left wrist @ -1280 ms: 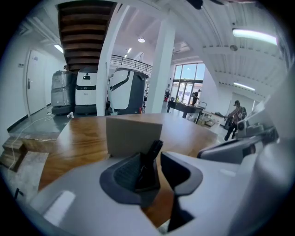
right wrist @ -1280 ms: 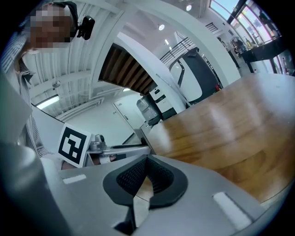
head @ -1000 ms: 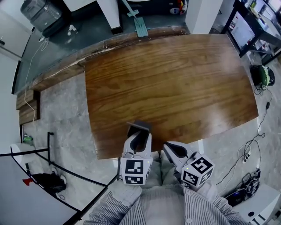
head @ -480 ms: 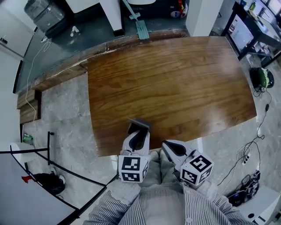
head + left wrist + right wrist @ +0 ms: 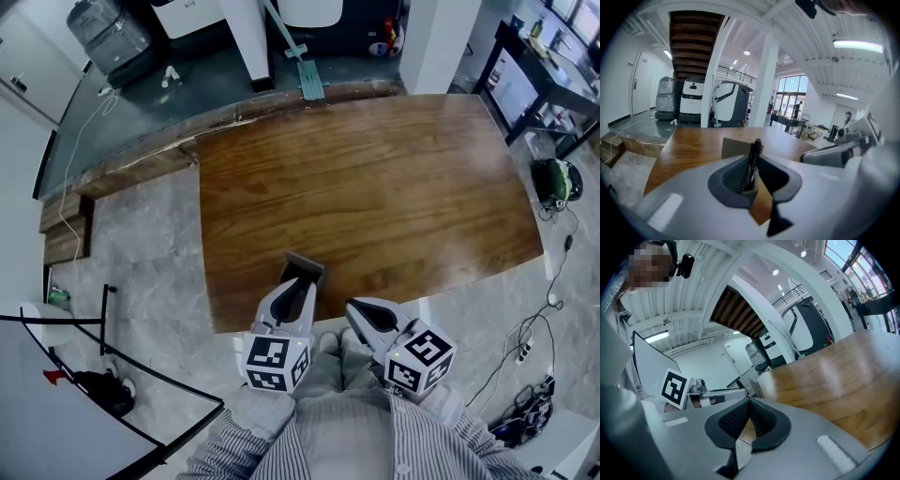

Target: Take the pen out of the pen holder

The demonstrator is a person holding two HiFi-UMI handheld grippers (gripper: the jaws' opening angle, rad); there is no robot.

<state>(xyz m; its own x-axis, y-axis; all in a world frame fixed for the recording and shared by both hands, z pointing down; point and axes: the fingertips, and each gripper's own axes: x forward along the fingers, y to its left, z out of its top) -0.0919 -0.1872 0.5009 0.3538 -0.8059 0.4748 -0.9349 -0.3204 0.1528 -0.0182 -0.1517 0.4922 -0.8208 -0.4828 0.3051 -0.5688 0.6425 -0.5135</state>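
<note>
The pen holder (image 5: 305,265), a small grey open box, stands on the wooden table (image 5: 394,178) near its front edge. My left gripper (image 5: 298,284) reaches over that edge with its tips at the holder. In the left gripper view a black pen (image 5: 754,154) stands upright between the jaws against the left pad, with the holder (image 5: 733,147) just behind it. These jaws are closing, and the right pad still shows a gap to the pen. My right gripper (image 5: 359,313) hovers beside it at the table edge, shut and empty (image 5: 750,401).
Beyond the holder the tabletop runs bare to its far edge. Past that edge stand grey and white machines (image 5: 689,101), a mop (image 5: 298,56) and a white pillar (image 5: 764,79). A black desk (image 5: 539,66) and floor cables (image 5: 553,281) lie at the right.
The left gripper's marker cube has drifted slightly left and toward me while its tips stay at the pen holder. The right gripper has barely shifted.
</note>
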